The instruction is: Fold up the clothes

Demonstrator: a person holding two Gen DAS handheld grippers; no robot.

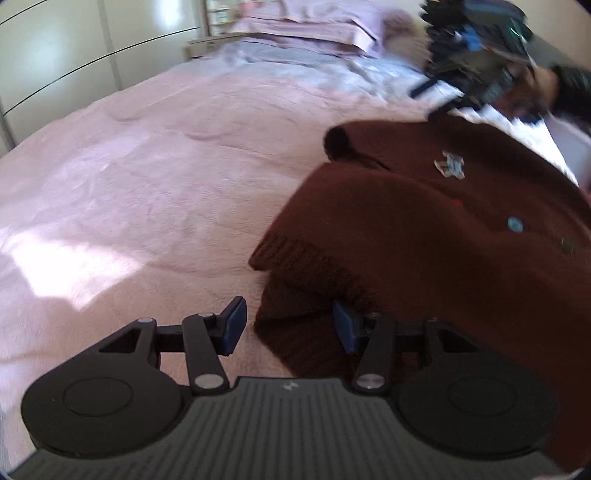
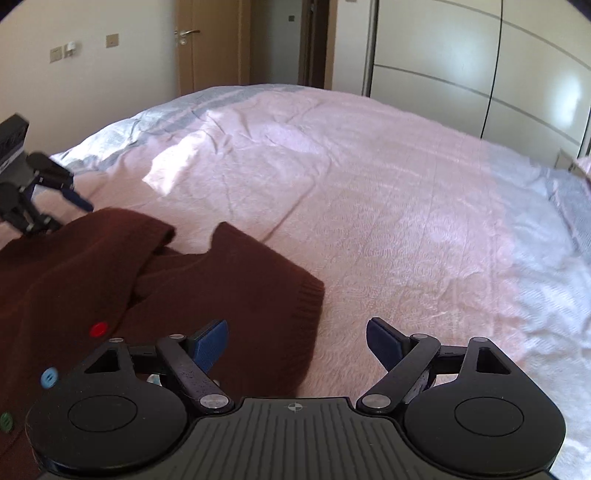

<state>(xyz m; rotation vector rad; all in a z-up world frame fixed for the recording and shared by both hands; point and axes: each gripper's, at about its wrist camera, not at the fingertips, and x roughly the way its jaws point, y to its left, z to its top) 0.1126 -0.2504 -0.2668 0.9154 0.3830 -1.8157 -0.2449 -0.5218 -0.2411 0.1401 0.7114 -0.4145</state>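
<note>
Maroon knit: a dark brown-red sweater [image 1: 424, 221] lies on the bed, partly folded, one layer doubled over another; ribbed hem edge visible at its near left in the left wrist view.
Bed cover: pink textured bedspread [image 1: 147, 184], lightly creased, with a bright sun patch at far left of the left wrist view.
Wardrobe: pale glossy doors [image 1: 55, 55] stand beyond the bed's left edge in the left wrist view.
Pillows: folded lilac bedding [image 1: 306, 29] piled at the head of the bed.
Left gripper [image 1: 291, 325]: jaws partly apart, nothing clamped; left pad over bare bedspread, right pad at the sweater's lower edge, contact unclear through blur.
Sweater buttons: a light blue button [image 1: 514, 224] shows on the sweater front; in the right wrist view a red button [image 2: 99, 329] lies further up the same front.
Emblem: small pale motif [image 1: 450, 164] on the sweater's upper part.
Right gripper [image 2: 297, 343]: jaws spread wide, empty; left pad above the sweater, right pad above bare bedspread.
Hand: a dark-sleeved hand [image 1: 546, 85] grips the right gripper at upper right of the left wrist view, blurred.
Door: wooden door [image 2: 210, 48] beyond the foot of the bed in the right wrist view.
</note>
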